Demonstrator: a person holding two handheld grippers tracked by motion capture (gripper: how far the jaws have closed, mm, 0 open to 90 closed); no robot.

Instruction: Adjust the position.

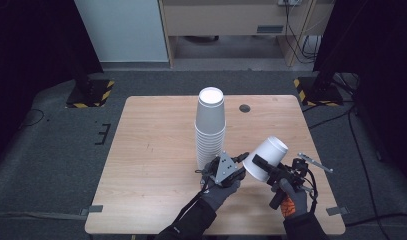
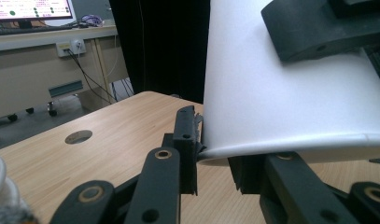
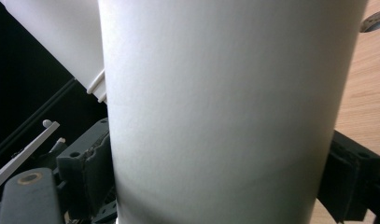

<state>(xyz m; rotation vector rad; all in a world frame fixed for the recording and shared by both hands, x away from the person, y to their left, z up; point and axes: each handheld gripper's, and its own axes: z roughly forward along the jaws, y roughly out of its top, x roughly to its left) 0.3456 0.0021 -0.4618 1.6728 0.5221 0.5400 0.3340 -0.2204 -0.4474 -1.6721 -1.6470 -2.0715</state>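
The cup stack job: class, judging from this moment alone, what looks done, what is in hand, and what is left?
Done: one white cup is apart from the cup stack. In hand: the right hand-held gripper clamps its wall, tilted above the table, while the left hand-held gripper pinches its rim. Left: the tall stack stands on the table; whether the cup is coming off or going on, I cannot tell.

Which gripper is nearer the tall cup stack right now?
Left. The left gripper sits just beside the base of the cup stack, jaws at the rim of the single cup. The right gripper clamps that cup farther out to the right.
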